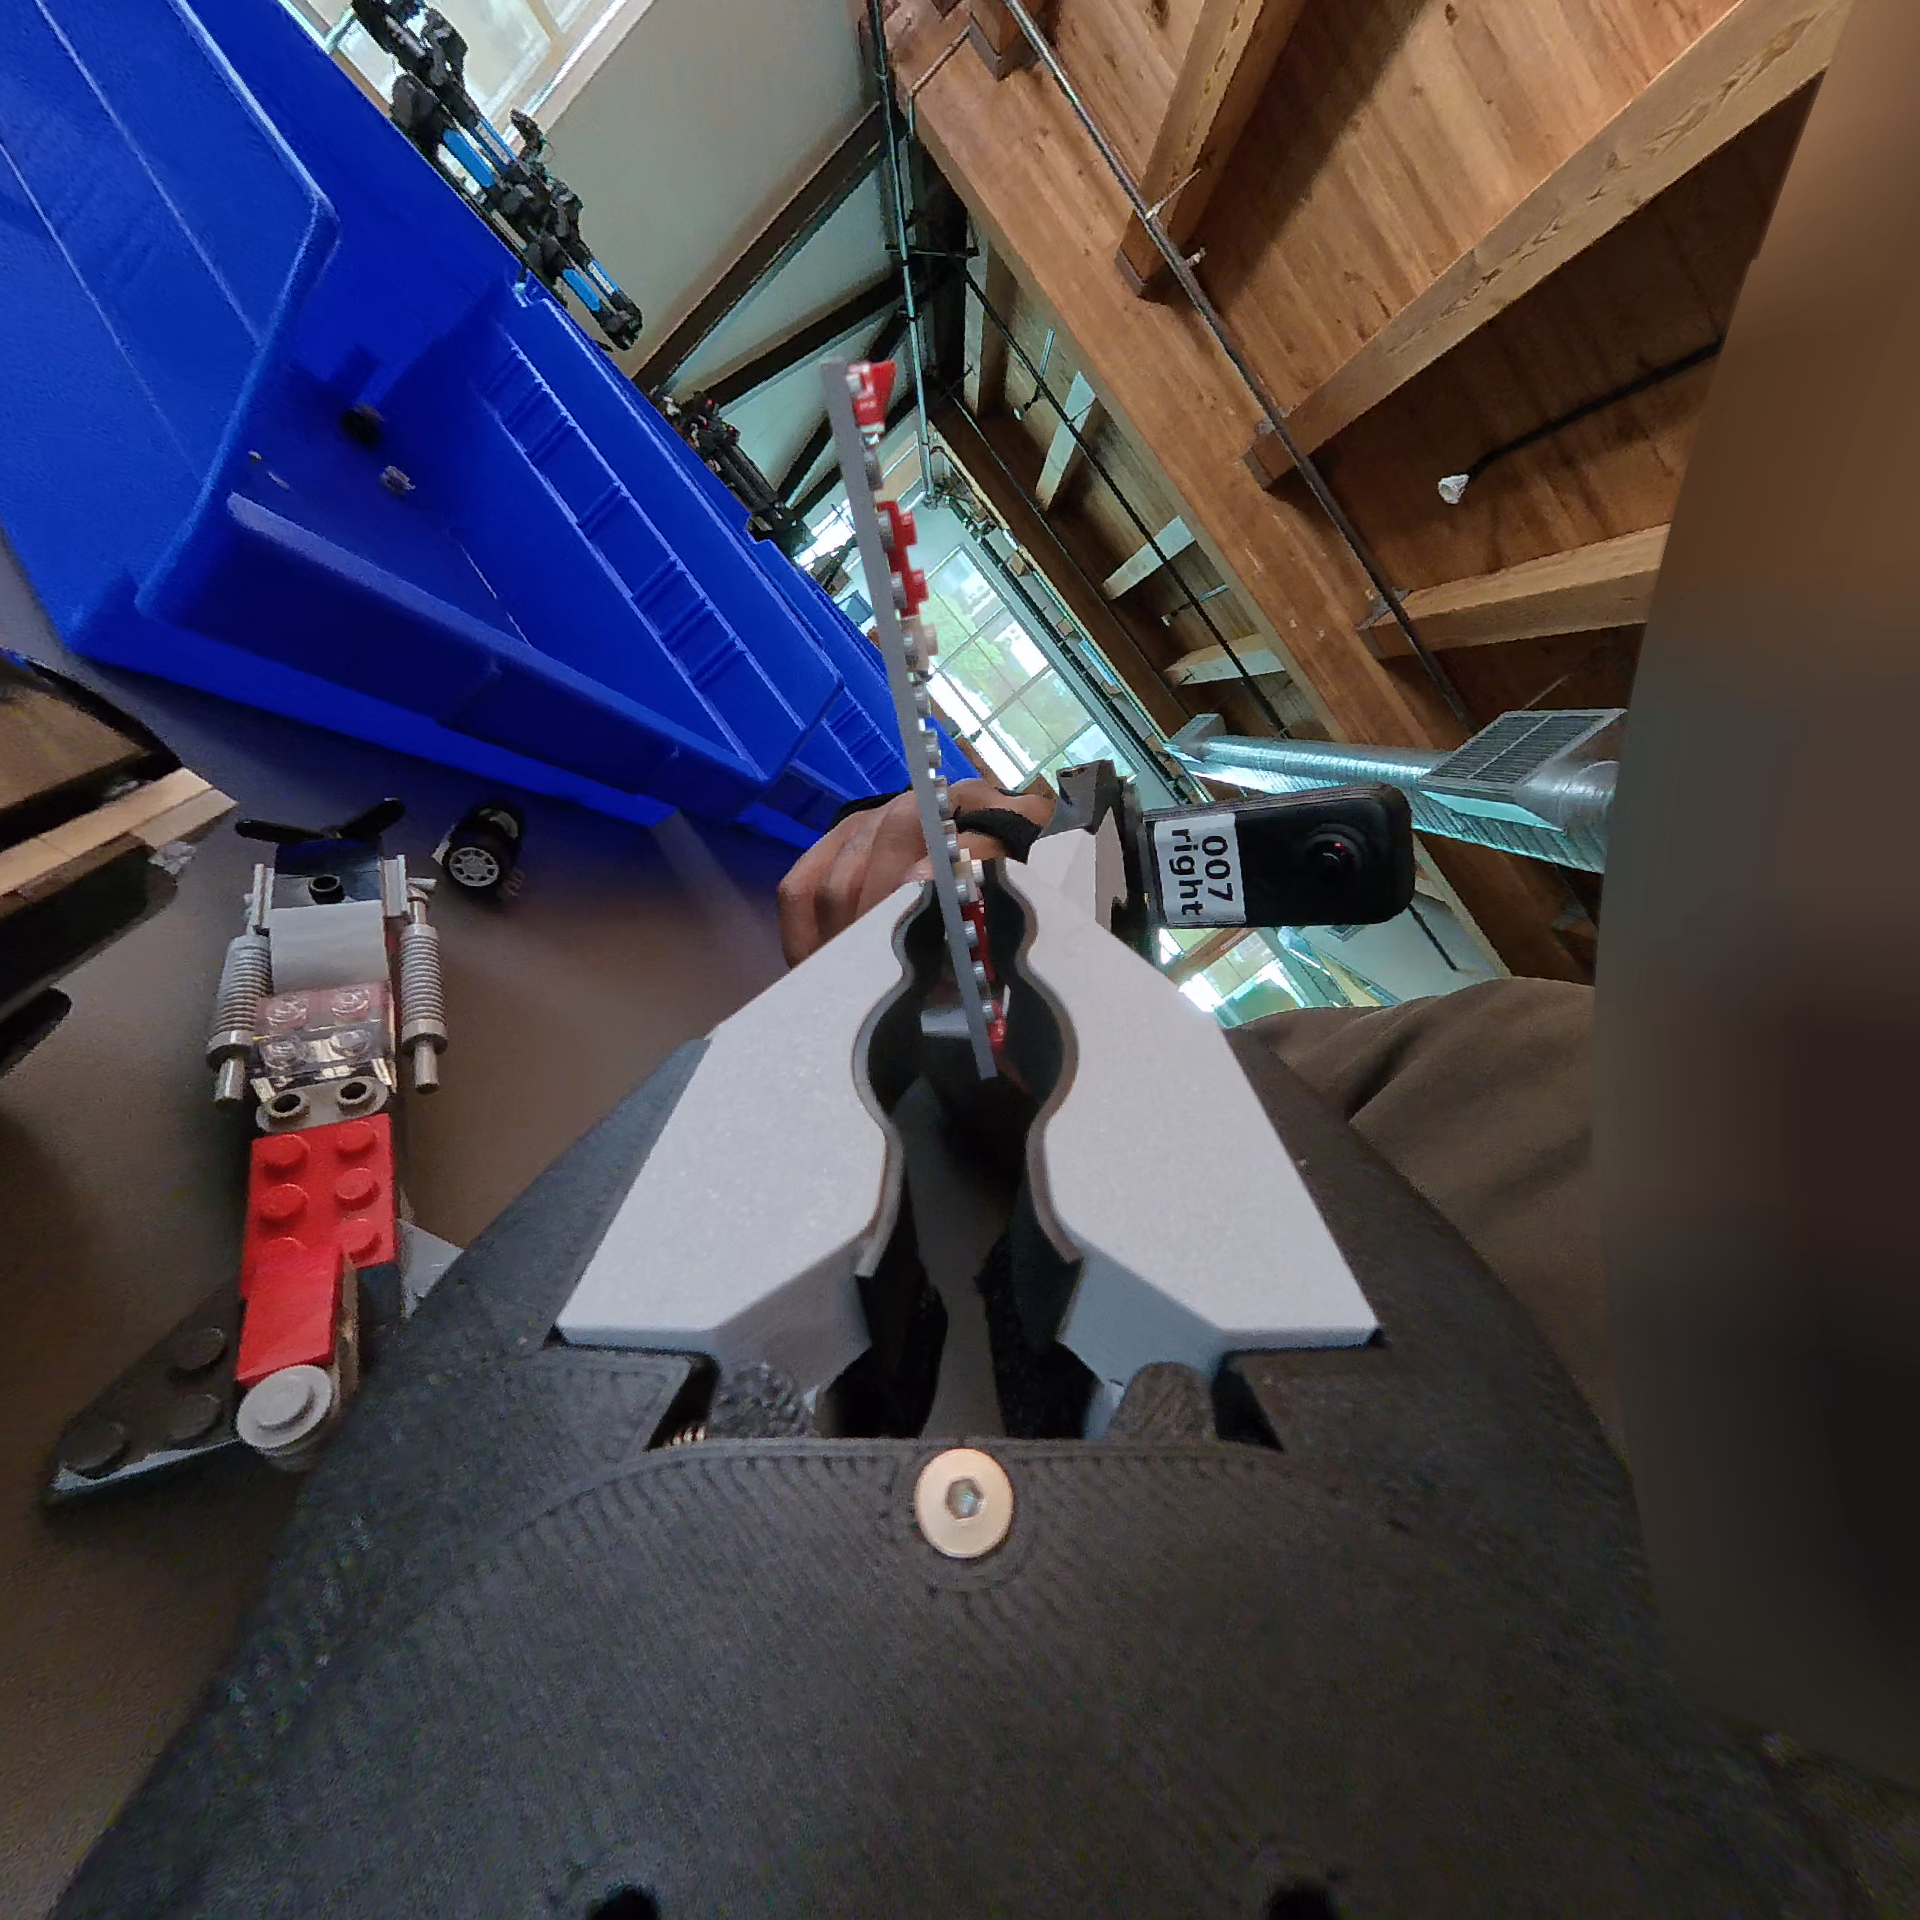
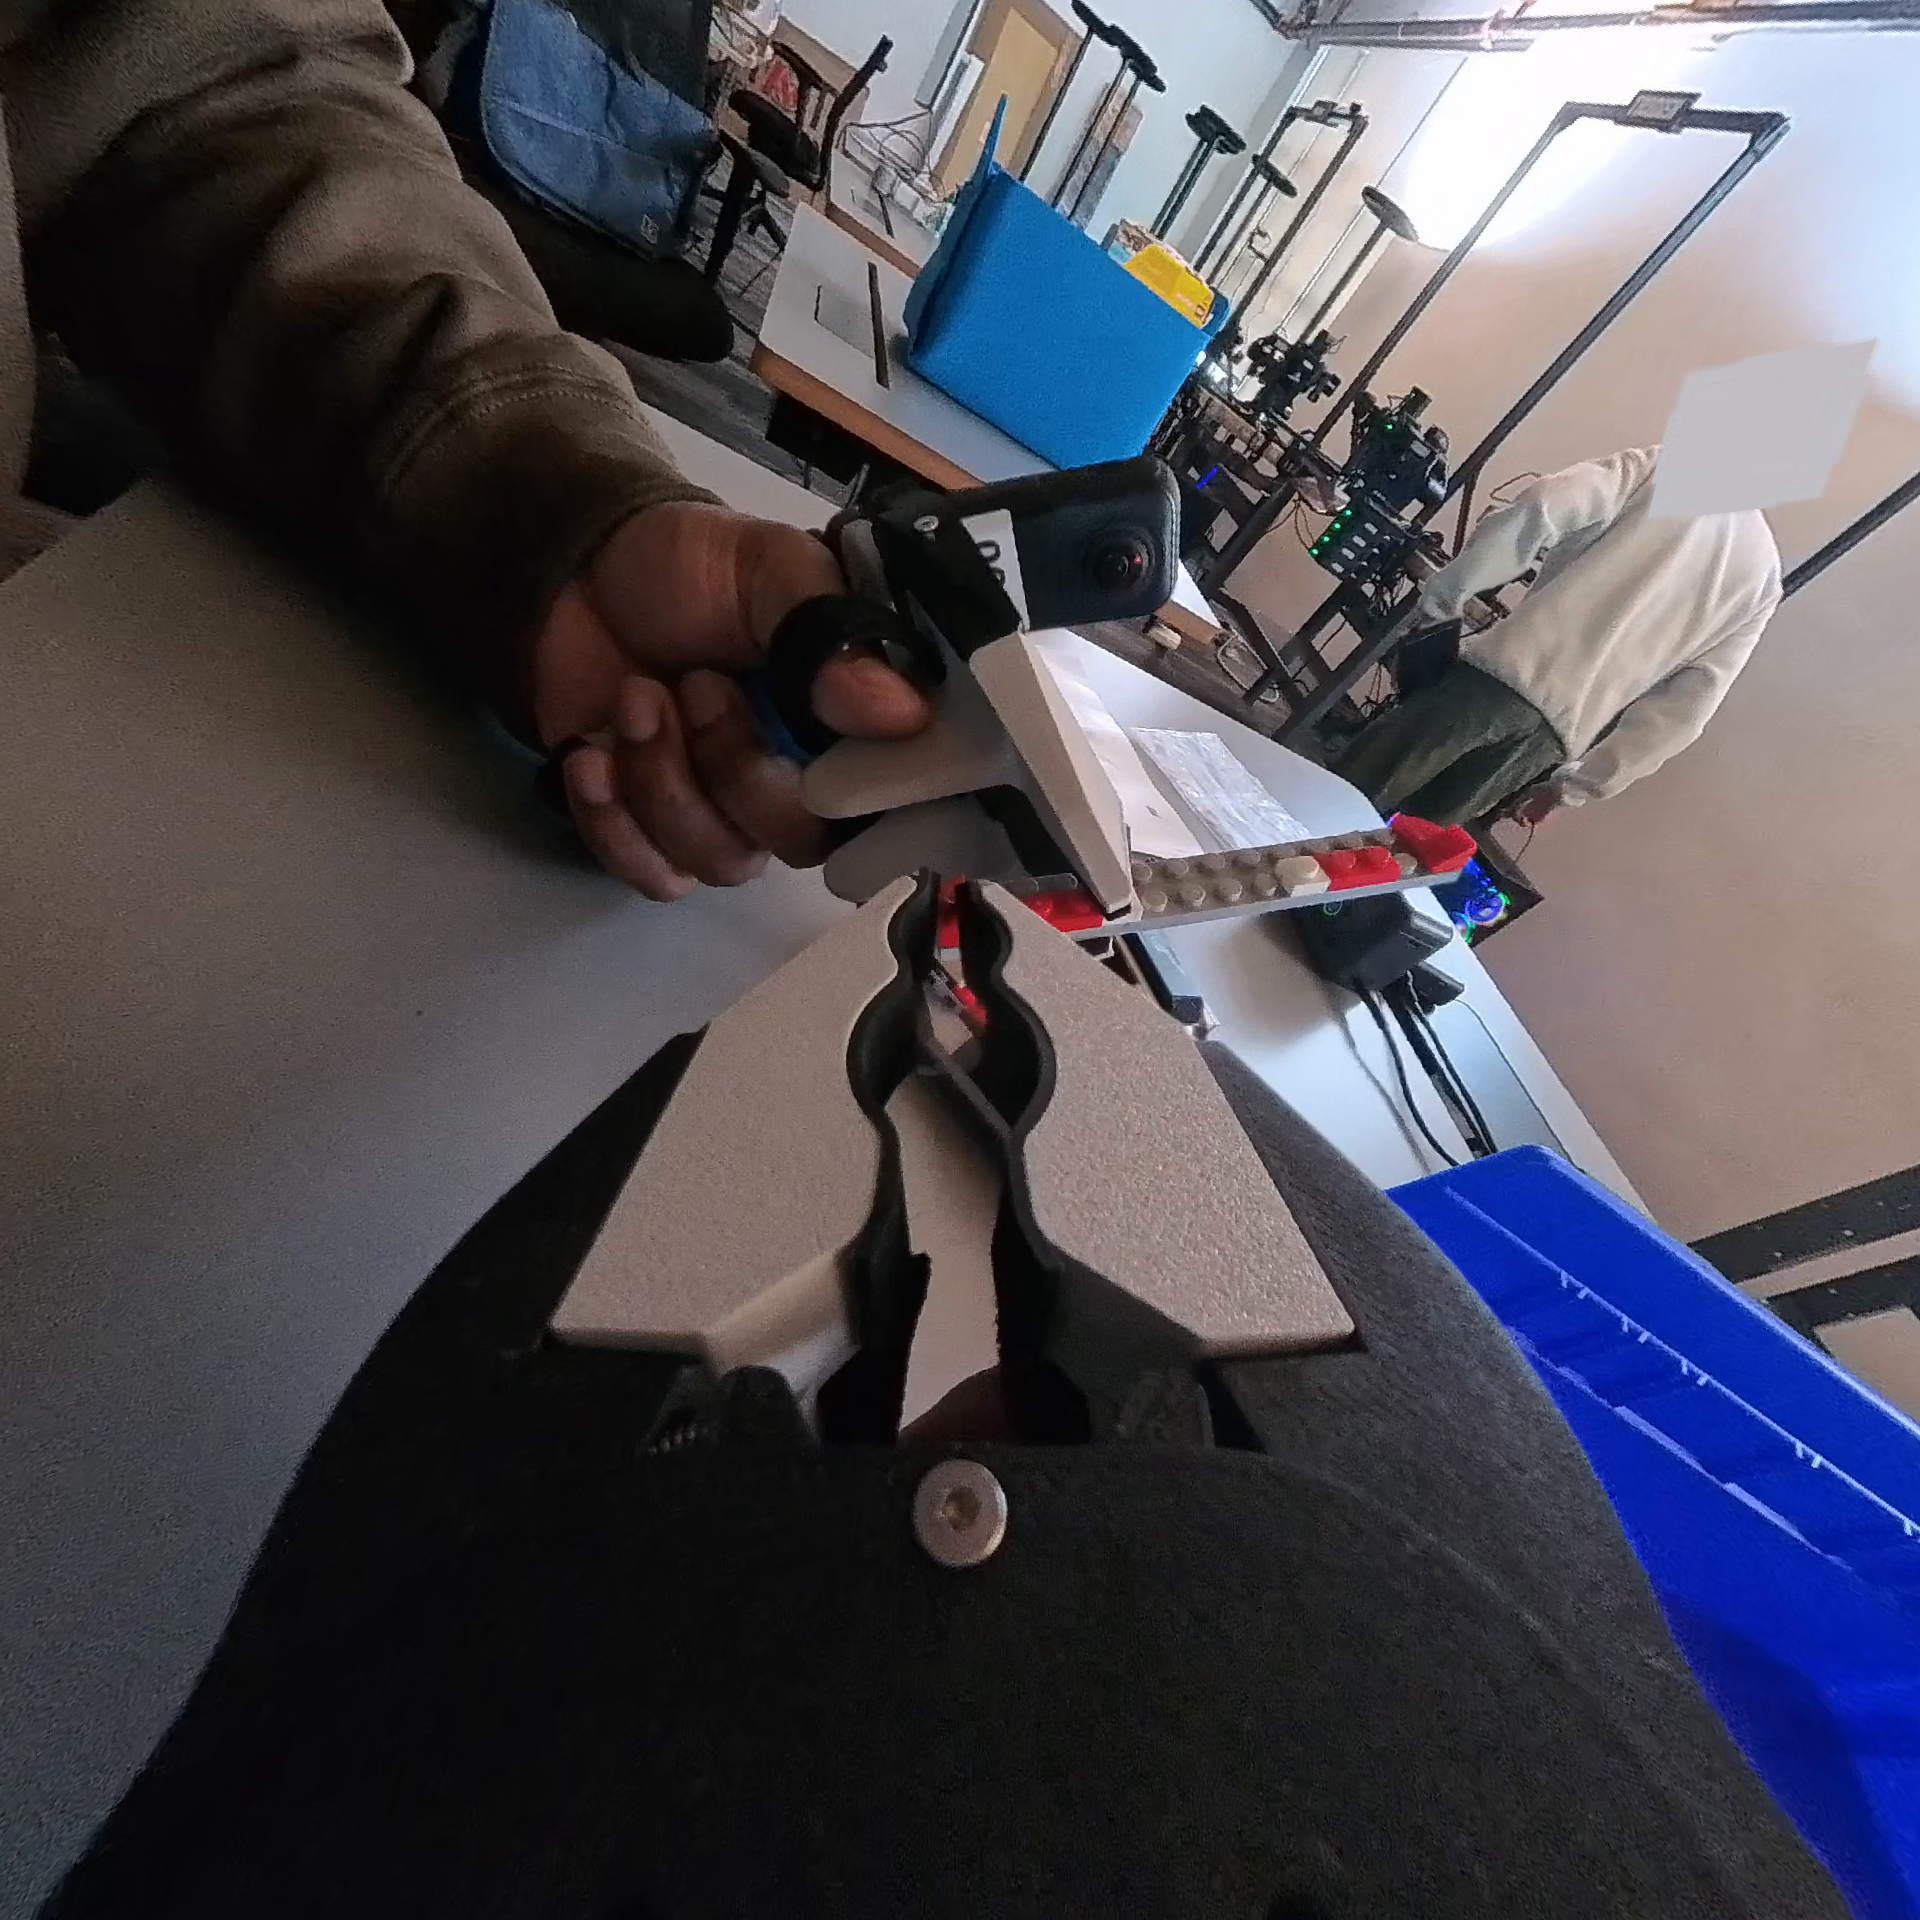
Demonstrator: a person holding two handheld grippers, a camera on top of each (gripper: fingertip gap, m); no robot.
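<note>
A long grey studded plate (image 1: 904, 623) with red bricks along it stands edge-on in the left wrist view. My left gripper (image 1: 961, 888) is shut on it near its lower end. In the right wrist view the plate (image 2: 1299, 883) lies level above the table, with the left gripper (image 2: 1117, 904) clamped across it. My right gripper (image 2: 940, 894) is shut on a thin red piece (image 2: 947, 914) at the plate's near end. The right gripper's camera (image 1: 1278, 852) and a hand (image 1: 852, 883) show behind the plate; its fingertips are hidden there.
A brick model (image 1: 312, 1122) with springs and a wheel pair (image 1: 483, 847) lie on the table at left. Blue bins (image 1: 312, 416) stand behind them. Another blue bin (image 2: 1714, 1455) is at lower right. A person in a pale hoodie (image 2: 1600, 623) stands far off. Only a small space, under 4 cm, lies between the two pairs of fingers.
</note>
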